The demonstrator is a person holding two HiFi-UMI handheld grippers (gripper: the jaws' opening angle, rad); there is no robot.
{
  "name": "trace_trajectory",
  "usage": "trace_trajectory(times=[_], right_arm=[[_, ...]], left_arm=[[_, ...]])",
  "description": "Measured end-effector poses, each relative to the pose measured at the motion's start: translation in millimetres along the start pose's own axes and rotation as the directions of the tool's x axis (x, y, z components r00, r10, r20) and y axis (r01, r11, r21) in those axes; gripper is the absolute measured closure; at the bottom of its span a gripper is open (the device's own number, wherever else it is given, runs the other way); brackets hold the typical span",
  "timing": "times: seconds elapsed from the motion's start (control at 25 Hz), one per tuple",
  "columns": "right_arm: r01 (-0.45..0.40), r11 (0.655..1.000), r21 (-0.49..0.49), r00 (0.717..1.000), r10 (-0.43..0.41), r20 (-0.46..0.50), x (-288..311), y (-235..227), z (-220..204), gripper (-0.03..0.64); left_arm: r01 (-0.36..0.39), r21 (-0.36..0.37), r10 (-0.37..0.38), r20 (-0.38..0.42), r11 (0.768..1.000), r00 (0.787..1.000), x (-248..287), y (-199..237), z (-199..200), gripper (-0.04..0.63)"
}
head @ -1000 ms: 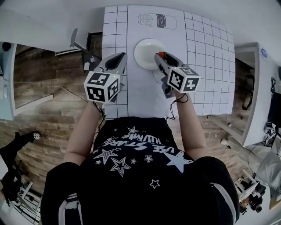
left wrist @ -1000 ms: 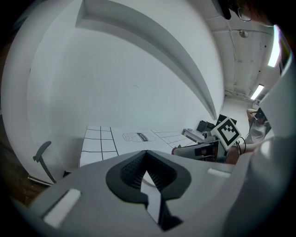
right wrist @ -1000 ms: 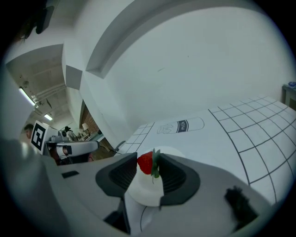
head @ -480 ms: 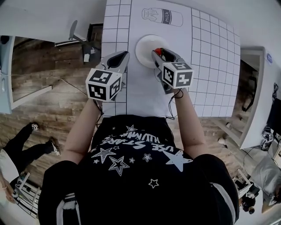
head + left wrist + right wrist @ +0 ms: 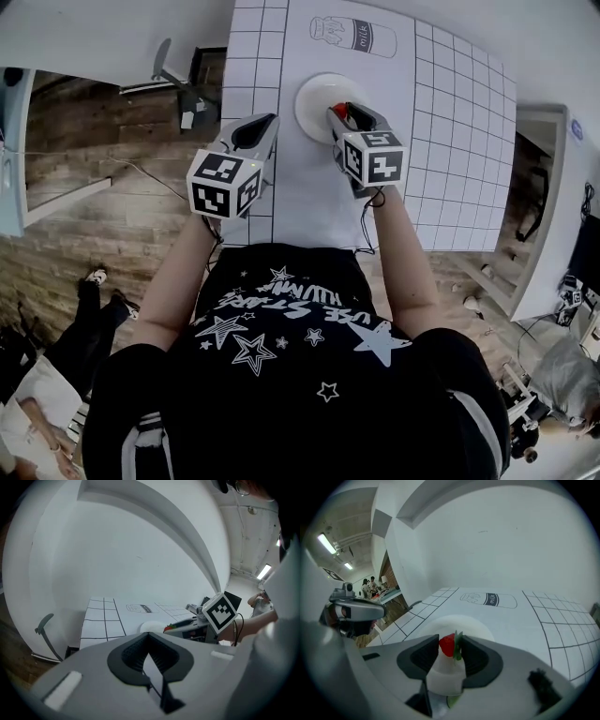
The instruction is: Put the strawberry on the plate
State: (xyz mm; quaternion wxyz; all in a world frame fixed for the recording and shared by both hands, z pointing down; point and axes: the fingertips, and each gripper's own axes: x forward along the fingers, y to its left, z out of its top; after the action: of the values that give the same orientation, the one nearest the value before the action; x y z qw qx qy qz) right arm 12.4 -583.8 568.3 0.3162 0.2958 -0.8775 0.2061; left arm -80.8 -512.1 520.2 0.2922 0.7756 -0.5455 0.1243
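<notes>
Right hand-held gripper (image 5: 450, 642): jaws set fairly wide, clamped on the strawberry (image 5: 446, 645). The red body sits against one pad and the green leaf cap against the other. The berry is pinched right at the jaw tips. From the head view it is over the near part of the plate (image 5: 314, 94), toward the rim, not the centre. I cannot tell whether it touches the plate yet. Judged step: lowering to place, release not yet done.

Left hand-held gripper (image 5: 148, 635): jaws closed tip to tip with nothing between them. It is parked off to the left of the plate, above the desk (image 5: 450, 141), and looks idle for this task.

Risks, as judgement:
- A tip-only pinch means little contact, so the berry could twist or pop out early.
- If the jaws open while the berry is high, it could bounce or roll on the smooth white plate, go over the near rim and end up on the desk.
- Being off-centre over the plate makes a roll-off more likely. Move further in before opening.
- Tilted jaws could clip the rim and shove the light plate.
- Too hard a squeeze could bruise the fruit or leave it stuck to a pad.

Writing:
- A bottle drawing (image 5: 353, 36) printed on the desk mat beyond the plate reads "milk".
- The mat has a black grid.
- The gripper cubes carry black-and-white square markers and no text.
- The shirt (image 5: 300, 328) has stars and lettering that is warped and not safely readable.
</notes>
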Motion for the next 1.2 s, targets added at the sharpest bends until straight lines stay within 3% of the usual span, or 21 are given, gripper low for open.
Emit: trace_trajectory(times=[0.76, 1.2], right_arm=[[0.014, 0.999, -0.032, 0.998, -0.016, -0.068, 3.8, 6.8, -14.1, 0.456], [0.103, 0.995, -0.014, 0.994, -0.103, -0.037, -28.1, 7.9, -14.4, 0.434]], left_arm=[[-0.017, 0.036, 0.016, 0.027, 0.999, 1.000, -17.9, -5.3, 0.3, 0.586], [0.027, 0.062, -0.031, 0.055, 0.998, 0.998, -38.5, -15.8, 2.5, 0.586]])
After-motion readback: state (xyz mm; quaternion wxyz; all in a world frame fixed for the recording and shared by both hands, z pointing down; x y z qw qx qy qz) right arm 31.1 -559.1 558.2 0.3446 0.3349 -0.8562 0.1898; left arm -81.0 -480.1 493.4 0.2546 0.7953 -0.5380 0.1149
